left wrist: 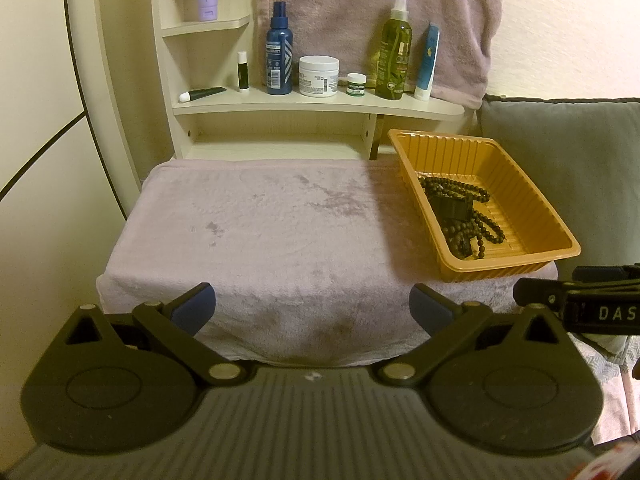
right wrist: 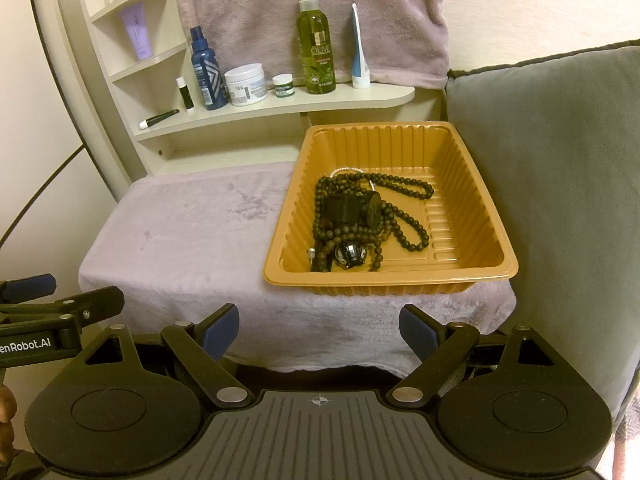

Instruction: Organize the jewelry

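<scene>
An orange plastic tray [right wrist: 472,200] [left wrist: 532,216] sits on the right end of a towel-covered table [right wrist: 180,240] [left wrist: 260,232]. In the tray lies a tangle of dark bead necklaces [right wrist: 404,220] [left wrist: 480,216] with a black cuff [right wrist: 342,208], a thin pale chain [right wrist: 348,171] and a shiny watch-like piece [right wrist: 351,255]. My right gripper [right wrist: 319,330] is open and empty, just short of the table's near edge, below the tray. My left gripper [left wrist: 313,309] is open and empty over the near edge, left of the tray. Each gripper's side shows at the edge of the other's view.
A shelf [left wrist: 320,106] behind the table carries a blue bottle [left wrist: 279,52], a white jar [left wrist: 319,76], a small green jar [left wrist: 356,85], an olive spray bottle [right wrist: 315,44], tubes and a lip balm. A pink towel [left wrist: 372,12] hangs above. A grey cushion [right wrist: 560,184] flanks the tray's right.
</scene>
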`<action>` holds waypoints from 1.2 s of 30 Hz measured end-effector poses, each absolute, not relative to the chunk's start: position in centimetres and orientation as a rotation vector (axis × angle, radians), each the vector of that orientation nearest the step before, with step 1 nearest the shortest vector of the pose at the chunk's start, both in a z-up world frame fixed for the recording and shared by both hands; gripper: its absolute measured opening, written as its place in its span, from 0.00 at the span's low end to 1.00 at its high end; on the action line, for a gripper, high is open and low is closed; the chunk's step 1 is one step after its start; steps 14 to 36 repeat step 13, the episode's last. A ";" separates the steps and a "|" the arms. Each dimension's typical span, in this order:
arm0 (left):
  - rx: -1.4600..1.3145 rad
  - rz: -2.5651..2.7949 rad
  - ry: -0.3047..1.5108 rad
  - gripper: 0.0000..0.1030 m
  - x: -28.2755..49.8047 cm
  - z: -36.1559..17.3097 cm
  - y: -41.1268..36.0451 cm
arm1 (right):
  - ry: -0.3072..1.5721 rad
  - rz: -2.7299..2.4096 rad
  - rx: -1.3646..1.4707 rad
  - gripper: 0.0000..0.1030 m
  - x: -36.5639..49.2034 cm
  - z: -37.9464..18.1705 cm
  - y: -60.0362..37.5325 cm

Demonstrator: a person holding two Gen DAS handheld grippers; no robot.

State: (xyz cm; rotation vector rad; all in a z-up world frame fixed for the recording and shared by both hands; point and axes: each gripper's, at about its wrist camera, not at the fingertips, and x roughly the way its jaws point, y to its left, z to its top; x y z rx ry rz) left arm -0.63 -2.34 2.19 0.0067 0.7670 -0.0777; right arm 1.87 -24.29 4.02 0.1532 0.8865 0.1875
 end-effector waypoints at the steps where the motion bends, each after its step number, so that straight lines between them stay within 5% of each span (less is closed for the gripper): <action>1: 0.006 -0.077 0.767 1.00 -0.6 2.2 -2.3 | 0.887 0.187 0.154 0.84 1.9 4.0 -24.3; 36: -0.004 -0.083 0.756 1.00 -0.7 2.4 -2.3 | 0.887 0.188 0.154 0.84 1.9 4.0 -24.3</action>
